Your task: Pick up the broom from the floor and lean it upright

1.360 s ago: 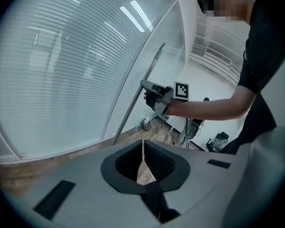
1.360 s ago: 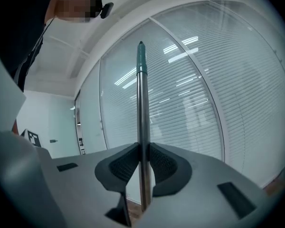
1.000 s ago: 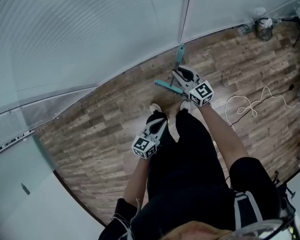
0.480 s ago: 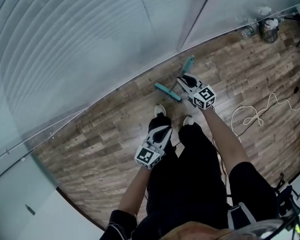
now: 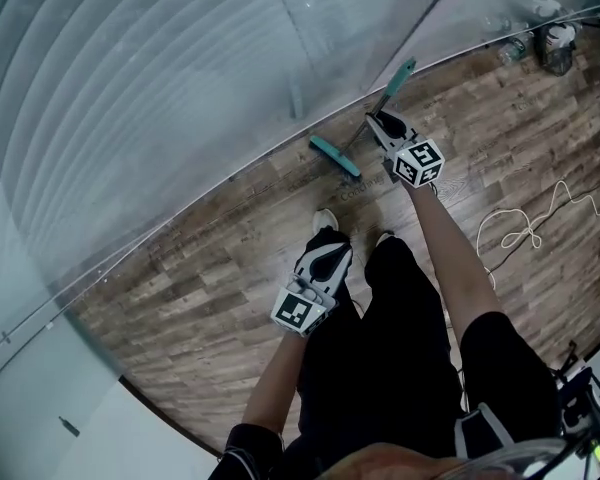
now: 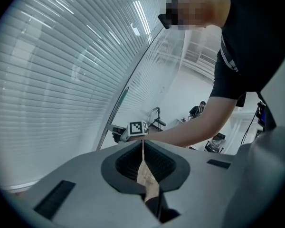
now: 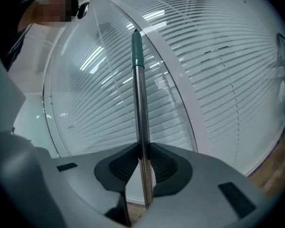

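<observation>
Resting on the wooden floor (image 5: pixel 200 268) by its teal head (image 5: pixel 322 148), the broom (image 5: pixel 338 160) is found at the floor edge that runs along the glass wall (image 5: pixel 180 88). Its metal handle (image 7: pixel 141 122) is raised off the floor and slanted toward the wall, with the teal grip (image 5: pixel 405 68) at the upper end; whether the grip touches the glass cannot be told. The handle is clamped on its lower part between the fingers (image 7: pixel 126 163) of the right gripper (image 5: pixel 380 124). In the right gripper view the handle is seen to pass straight through between them and to rise in front of the blinds (image 7: pixel 218 80). The left gripper (image 5: pixel 326 240) is held nearer to the person (image 5: pixel 380 368), just beside the shoes (image 5: pixel 325 220) in the head view, and well apart from the broom. Its fingers (image 6: pixel 128 163) are pressed together and nothing is held between them; only a thin slit is shown in the left gripper view. A white cable (image 5: pixel 525 230) is laid in loops on the floor to the right, well apart from the broom.
</observation>
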The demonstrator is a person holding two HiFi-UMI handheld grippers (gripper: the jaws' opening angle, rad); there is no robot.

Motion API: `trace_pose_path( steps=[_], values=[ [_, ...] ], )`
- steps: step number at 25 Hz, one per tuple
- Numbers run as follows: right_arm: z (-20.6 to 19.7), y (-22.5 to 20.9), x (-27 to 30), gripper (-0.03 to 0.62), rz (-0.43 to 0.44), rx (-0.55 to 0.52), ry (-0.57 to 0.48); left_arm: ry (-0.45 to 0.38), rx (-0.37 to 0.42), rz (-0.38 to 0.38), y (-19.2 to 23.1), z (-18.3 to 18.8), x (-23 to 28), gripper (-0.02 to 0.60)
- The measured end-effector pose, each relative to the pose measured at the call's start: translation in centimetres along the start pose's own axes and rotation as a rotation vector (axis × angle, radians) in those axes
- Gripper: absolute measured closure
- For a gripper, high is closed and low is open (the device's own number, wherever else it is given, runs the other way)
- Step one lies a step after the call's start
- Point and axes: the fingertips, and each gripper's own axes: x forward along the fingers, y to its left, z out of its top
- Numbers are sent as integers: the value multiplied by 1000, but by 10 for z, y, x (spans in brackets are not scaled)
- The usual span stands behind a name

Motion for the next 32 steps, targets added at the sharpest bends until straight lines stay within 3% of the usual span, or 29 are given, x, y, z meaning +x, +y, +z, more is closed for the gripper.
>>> trace_pose_path(
  steps=[5,10,15,19,23,27,32],
  values=[
    [11,-26,15,513,-35,-18,-11,32,-22,-13,-5,-15,-2,554],
    [11,-23,23,513,-31,-46,-12,44,-35,-34,-5,-17,1,554],
    [10,-28,23,513,-72,-33,-17,27,-30,-32,-3,-6,4,554],
    [8,-38,30,513,-126,-21,-6,-8,-91,-40,-2,-4,-4,554],
    [16,-45,27,511,-164,-47,-18,-54,-96,-70,-8,10,-9,554],
    [16,-32,27,512,-141,-122,-2,-77,-99,-73,-8,13,-11,554],
    [17,-15,14,505,-108,-142,61,-73,-99,-73,-13,13,-15,553]
  ],
)
